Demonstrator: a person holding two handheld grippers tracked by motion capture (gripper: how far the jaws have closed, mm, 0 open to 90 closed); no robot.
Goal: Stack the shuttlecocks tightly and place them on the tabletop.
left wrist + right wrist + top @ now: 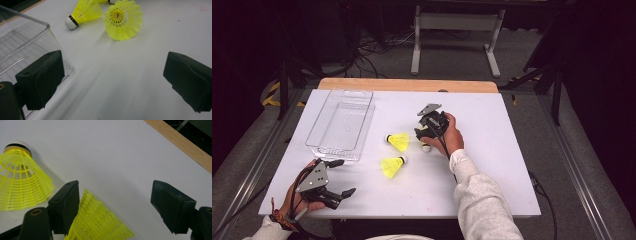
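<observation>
Three yellow plastic shuttlecocks with white corks lie mid-table. One shuttlecock [398, 141] lies beside the clear tray [328, 131], and a second shuttlecock [392, 166] lies nearer the front. The third shuttlecock [426, 148] lies under my right gripper [423, 136], with its cork peeking out. In the right gripper view the right gripper [115, 187] is open. That third shuttlecock's skirt [97, 222] lies between the jaws against the left one, and a neighbouring shuttlecock [20, 182] lies to the left. My left gripper [343, 177] [113, 62] rests open and empty near the front left corner.
The clear tray [22, 37] stands just left of my left jaw and has nothing in it. Two shuttlecocks [85, 12] [123, 22] lie ahead of the left gripper. A wooden strip [407, 85] [180, 142] edges the table's far side. Bare white tabletop [492, 150] stretches to the right.
</observation>
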